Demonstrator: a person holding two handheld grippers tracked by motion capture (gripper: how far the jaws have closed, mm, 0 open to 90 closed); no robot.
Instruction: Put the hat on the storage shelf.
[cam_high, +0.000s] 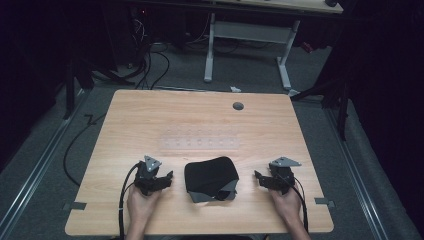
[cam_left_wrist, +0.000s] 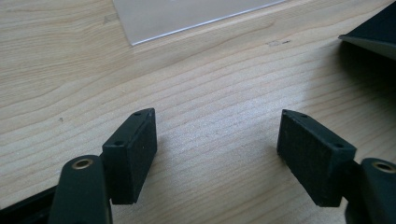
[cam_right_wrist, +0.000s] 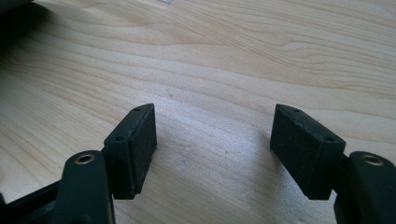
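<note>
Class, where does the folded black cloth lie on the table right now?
In the high view, the black cloth lies near the table's front edge, between the left gripper and the right gripper, touching neither.

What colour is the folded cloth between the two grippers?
Black, with a grey underside at its folded corner; the high view shows it best.

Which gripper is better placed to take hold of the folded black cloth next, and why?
Probably the left gripper: open, jaws pointed at the black cloth, whose edge its own view shows close by. The right gripper is also open, slightly farther off.
</note>
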